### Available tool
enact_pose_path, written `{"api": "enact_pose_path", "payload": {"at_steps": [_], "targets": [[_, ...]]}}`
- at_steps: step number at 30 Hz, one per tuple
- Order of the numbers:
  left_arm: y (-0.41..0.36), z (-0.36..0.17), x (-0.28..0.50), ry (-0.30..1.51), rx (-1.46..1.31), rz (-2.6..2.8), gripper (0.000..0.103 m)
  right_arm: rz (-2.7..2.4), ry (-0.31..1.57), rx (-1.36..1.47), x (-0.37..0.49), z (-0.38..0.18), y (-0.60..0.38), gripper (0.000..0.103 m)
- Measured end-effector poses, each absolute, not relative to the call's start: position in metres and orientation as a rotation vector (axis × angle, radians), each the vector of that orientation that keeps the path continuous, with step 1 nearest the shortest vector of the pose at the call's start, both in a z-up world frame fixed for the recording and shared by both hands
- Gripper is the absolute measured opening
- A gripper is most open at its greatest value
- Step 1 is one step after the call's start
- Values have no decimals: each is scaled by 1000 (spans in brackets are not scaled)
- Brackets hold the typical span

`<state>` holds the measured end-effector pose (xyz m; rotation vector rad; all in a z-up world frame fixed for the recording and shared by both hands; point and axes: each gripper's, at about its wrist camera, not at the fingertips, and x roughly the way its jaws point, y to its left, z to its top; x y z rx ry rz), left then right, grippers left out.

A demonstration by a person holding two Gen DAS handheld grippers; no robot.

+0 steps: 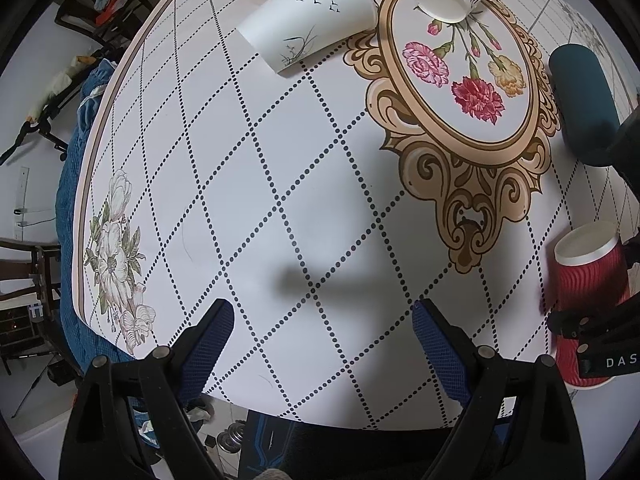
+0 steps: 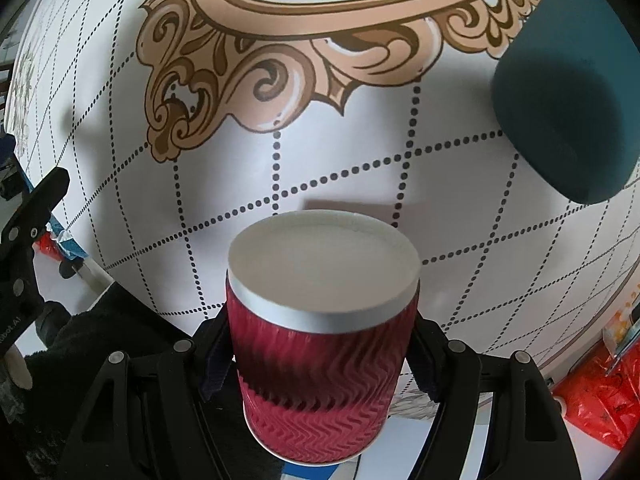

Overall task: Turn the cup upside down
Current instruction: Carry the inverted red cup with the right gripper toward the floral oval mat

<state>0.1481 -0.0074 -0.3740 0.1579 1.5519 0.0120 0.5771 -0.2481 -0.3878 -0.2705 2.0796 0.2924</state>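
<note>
A red ribbed paper cup (image 2: 320, 368) stands bottom up, its white base facing up, between the fingers of my right gripper (image 2: 320, 360), which is shut on it near the table's front edge. The same red cup (image 1: 588, 304) shows at the right edge of the left wrist view, held by the right gripper. My left gripper (image 1: 324, 340) is open and empty above the front of the table, its blue pads (image 1: 210, 344) wide apart.
The table (image 1: 280, 200) has a white cloth with dotted diamonds and a floral medallion. A dark teal cup (image 1: 582, 100) lies at the right, also in the right wrist view (image 2: 568, 96). Three white paper cups (image 1: 312, 20) lie at the far side. Chairs and clutter are left of the table.
</note>
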Motion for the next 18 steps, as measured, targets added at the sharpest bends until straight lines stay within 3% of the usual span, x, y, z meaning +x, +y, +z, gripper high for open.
{"api": "enact_pose_path", "payload": {"at_steps": [5, 13, 18], "targets": [[-8, -374, 147, 1550, 160, 12, 91, 295, 2069, -288, 587, -382, -254, 82], [-7, -370, 147, 1544, 163, 12, 91, 262, 2034, -303, 603, -366, -262, 83], [-3, -364, 146, 1538, 167, 13, 91, 245, 1995, -314, 611, -357, -266, 73]]}}
